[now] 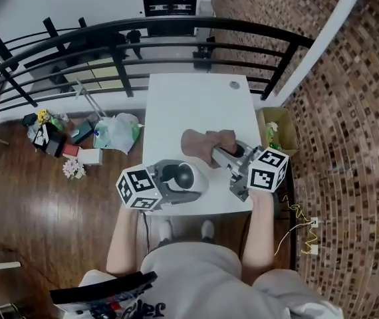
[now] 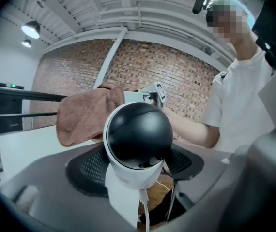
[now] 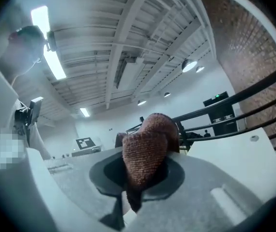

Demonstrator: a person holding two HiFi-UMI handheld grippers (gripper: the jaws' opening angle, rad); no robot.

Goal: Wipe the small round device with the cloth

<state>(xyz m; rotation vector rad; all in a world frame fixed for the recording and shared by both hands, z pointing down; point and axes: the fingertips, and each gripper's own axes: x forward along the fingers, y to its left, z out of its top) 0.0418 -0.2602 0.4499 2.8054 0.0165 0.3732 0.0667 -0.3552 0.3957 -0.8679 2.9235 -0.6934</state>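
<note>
The small round device (image 1: 183,174), a black ball in a white shell, sits between the jaws of my left gripper (image 1: 184,178), which is shut on it above the table's near edge. In the left gripper view the device (image 2: 138,138) fills the middle, the pads press its white base, and a thin white cable (image 2: 143,208) hangs beneath. My right gripper (image 1: 221,153) is shut on a brown cloth (image 1: 200,143), held just right of and beyond the device. The cloth (image 3: 145,149) bunches up between the right gripper's jaws (image 3: 138,175). From the left gripper's camera the cloth (image 2: 82,116) hangs close behind the device.
A white table (image 1: 176,105) lies below both grippers, with a small round object (image 1: 235,84) near its far right corner. A black railing (image 1: 143,38) curves behind it. Bags and clutter (image 1: 76,138) lie on the wooden floor at left. A box (image 1: 273,133) stands by the brick wall.
</note>
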